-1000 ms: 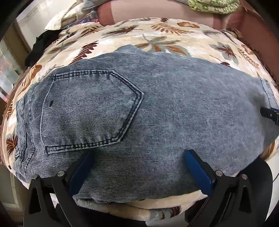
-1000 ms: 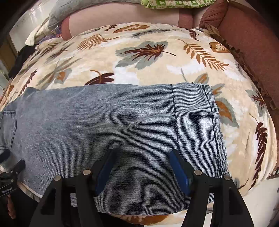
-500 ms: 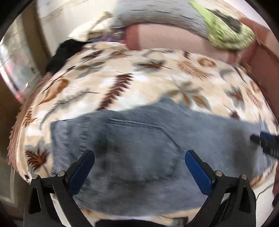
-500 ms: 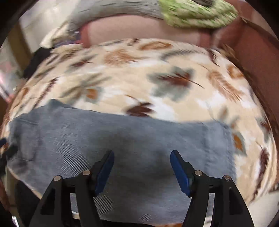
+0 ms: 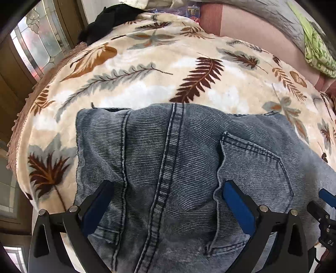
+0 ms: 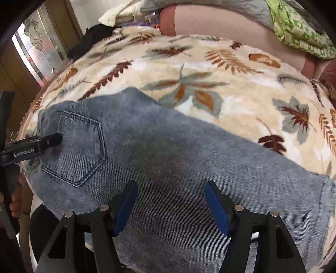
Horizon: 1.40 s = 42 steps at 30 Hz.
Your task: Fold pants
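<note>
Blue-grey jeans lie flat on a leaf-print blanket, folded lengthwise. The left wrist view shows the waistband end, the back seam and a back pocket. My left gripper hovers open over the seam with only flat denim under its blue pads. The right wrist view takes in the jeans from the pocket to the leg end at the right. My right gripper is open above the mid leg, holding nothing. The left gripper's tip shows over the pocket.
The blanket covers a bed whose near and left edges fall away. A black garment lies at the far left corner, a green cloth and pinkish bolster at the back. A glazed door stands left.
Both grippers have swept left along the jeans and rolled. The left view went from the pocket to the waistband end; the right view went from the hem to the pocket. Both stayed open.
</note>
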Available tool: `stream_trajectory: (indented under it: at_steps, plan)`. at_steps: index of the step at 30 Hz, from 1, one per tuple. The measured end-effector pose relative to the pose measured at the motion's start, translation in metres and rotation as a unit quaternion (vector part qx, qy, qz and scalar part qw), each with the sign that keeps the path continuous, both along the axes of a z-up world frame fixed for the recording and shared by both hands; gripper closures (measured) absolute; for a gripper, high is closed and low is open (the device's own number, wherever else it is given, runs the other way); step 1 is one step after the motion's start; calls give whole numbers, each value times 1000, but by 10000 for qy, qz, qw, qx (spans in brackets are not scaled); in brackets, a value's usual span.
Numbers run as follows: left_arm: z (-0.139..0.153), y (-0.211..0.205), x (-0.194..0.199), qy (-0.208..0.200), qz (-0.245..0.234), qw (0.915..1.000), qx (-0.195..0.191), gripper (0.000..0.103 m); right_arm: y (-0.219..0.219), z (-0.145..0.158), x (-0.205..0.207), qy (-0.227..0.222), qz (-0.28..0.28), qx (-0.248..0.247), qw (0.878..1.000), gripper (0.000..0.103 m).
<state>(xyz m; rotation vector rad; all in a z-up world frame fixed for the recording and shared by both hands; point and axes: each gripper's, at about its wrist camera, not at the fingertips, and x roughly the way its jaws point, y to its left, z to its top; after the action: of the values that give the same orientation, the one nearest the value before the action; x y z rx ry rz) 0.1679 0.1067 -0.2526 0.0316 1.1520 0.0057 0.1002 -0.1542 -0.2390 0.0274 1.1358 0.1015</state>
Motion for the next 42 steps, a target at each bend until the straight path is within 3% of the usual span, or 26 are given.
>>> stream_trajectory:
  at_steps: [12, 16, 20, 26, 32, 37, 42]
  plan:
    - [-10, -5, 18, -19, -216, 9995, 218, 0, 10, -11, 14, 13, 100, -314, 9995, 21]
    - [2, -1, 10, 225, 100, 9996, 137, 0, -1, 4, 4, -115, 8, -31, 9999, 21]
    - [22, -9, -13, 159, 128, 9998, 49, 0, -30, 33, -14, -501, -344, 13, 9982, 21]
    - [67, -49, -56, -239, -386, 9990, 40, 0, -96, 65, -51, -853, -1142, 186, 9896, 21]
    - [98, -105, -93, -490, -1157, 9920, 135, 0, -162, 83, -104, -1074, -1832, 242, 9769, 21]
    - [103, -153, -120, -481, -1735, 9831, 344, 0, -216, 88, -149, -1183, -2332, 382, 9644, 21]
    - [94, -188, -140, -328, -2156, 9746, 500, 0, -270, 85, -198, -1274, -2831, 822, 9470, 21]
